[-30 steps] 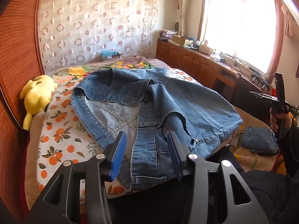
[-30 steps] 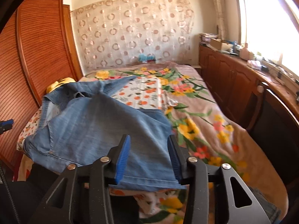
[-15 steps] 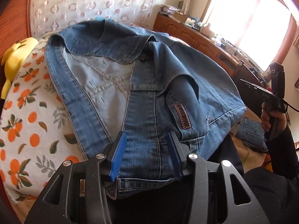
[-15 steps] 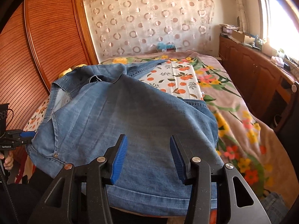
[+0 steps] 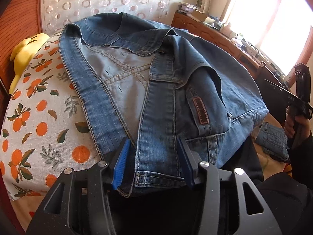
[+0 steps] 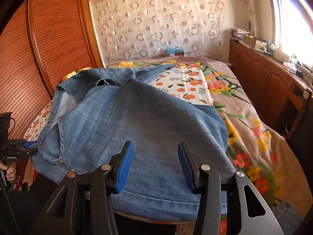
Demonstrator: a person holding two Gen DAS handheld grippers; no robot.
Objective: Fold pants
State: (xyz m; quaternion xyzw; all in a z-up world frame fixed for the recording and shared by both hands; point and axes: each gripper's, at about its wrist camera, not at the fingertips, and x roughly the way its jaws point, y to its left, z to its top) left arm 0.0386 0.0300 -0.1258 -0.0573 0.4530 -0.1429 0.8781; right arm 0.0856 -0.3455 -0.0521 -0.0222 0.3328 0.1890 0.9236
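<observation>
Blue denim pants [image 5: 176, 90] spread on a floral-covered bed [image 6: 244, 121], left gripper [image 5: 154, 162] with fingers opening astride the waistband edge, right gripper [image 6: 155, 165] with fingers parted over the hem, not clamping, yellow plush toy [image 5: 23, 56] beside the pants

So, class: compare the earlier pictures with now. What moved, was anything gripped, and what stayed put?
Both grippers came down and closer to the jeans. The left gripper, jaws opening, now straddles the waistband edge; the right gripper hovers open over the hem. Nothing is gripped. The jeans, the yellow toy and the bedspread stayed put.
</observation>
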